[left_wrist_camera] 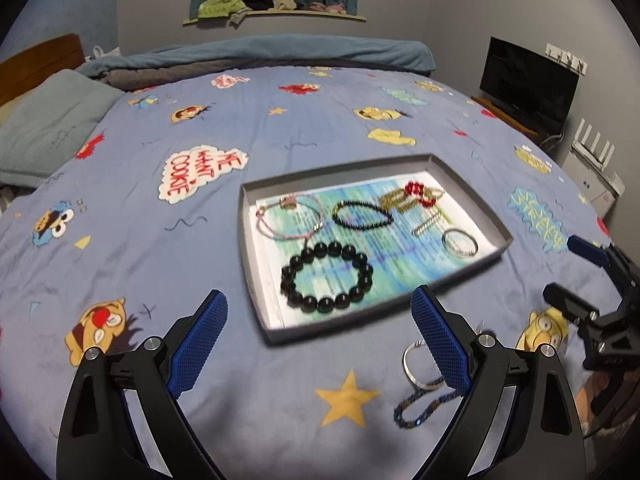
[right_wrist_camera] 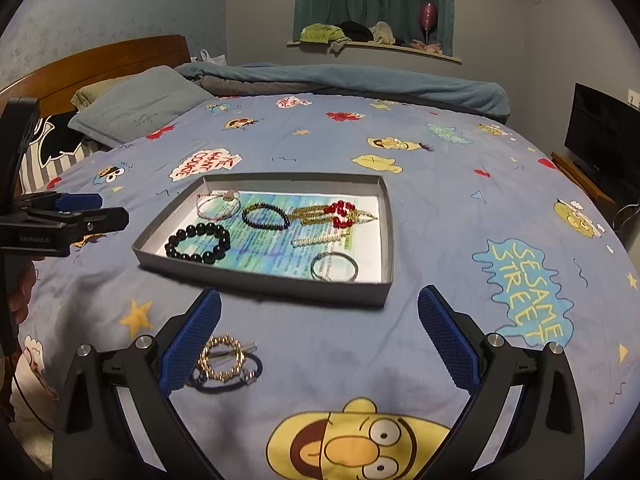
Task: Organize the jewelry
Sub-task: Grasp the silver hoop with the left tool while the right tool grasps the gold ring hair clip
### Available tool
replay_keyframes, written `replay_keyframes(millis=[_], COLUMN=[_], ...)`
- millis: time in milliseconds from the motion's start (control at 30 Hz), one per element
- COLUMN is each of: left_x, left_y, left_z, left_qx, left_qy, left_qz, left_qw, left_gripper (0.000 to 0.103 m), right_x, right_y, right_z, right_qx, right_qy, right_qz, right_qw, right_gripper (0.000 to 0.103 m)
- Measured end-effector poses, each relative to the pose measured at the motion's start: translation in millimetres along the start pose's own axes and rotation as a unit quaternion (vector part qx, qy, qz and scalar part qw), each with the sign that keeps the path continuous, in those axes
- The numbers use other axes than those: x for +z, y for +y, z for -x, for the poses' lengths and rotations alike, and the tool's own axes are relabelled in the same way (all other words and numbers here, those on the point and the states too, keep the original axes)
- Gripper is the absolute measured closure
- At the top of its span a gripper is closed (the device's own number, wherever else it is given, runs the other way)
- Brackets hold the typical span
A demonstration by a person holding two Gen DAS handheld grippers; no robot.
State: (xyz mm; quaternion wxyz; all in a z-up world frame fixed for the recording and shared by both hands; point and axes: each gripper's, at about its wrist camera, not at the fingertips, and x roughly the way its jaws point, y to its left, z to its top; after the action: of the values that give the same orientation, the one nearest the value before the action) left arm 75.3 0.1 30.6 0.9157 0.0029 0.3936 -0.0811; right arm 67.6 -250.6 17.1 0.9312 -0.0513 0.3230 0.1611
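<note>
While both grippers hover over a cartoon-print bedspread, a shallow grey tray lies ahead of them, its long side running left to right. Inside it rest a large black bead bracelet, a smaller dark bead bracelet, a pink cord bracelet, a gold and red piece, a pearl bar and a silver bangle. The left gripper and right gripper both stand wide open, holding nothing. On the bedspread, outside the tray, a silver hoop and blue braided bracelet are partly hidden behind a left finger; from the right camera, the pair looks gold over dark. Pillows and a television stand well apart.
</note>
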Motion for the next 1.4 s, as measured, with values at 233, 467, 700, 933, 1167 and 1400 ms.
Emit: replay_keyframes(millis=[233,467,700,933,1167,1400], left_x=[-29.2,-58.2,-67.6,-61.9,-60.8,-61.9], left_y=[-6.1,-20.0,-38.1,-45.3,-57.3,-65.7], left_z=[-7.2,-26.0,-33.9,-41.7,-50.9,-63.3], left_qx=[-0.006,-0.023,-0.046,-0.052,-0.059,-0.061], left_qy=[0.018,0.051,0.053,0.049,0.059,0.071], left_qz=[-0.014,-0.036,-0.056,-0.056,-0.072,-0.092], left_qw=[0.9997,0.9978,0.9960,0.9959,0.9939,0.9913], left_gripper=[0.010,0.010,0.010,0.020,0.058,0.087], right_x=[-22.3,-44.6,-56.0,-58.9,-58.8,-59.6], right_y=[5.7,7.4,9.0,12.4,12.3,13.5], right_z=[-0.6,-8.0,-13.9,-14.6,-15.3,-18.5], right_qx=[0.003,0.001,0.017,0.022,0.027,0.035], right_qy=[0.016,0.041,0.056,0.058,0.058,0.060], right_qz=[0.016,0.030,0.027,0.033,0.032,0.029], right_qw=[1.000,0.999,0.998,0.998,0.997,0.997], right_gripper=[0.006,0.006,0.006,0.006,0.006,0.006])
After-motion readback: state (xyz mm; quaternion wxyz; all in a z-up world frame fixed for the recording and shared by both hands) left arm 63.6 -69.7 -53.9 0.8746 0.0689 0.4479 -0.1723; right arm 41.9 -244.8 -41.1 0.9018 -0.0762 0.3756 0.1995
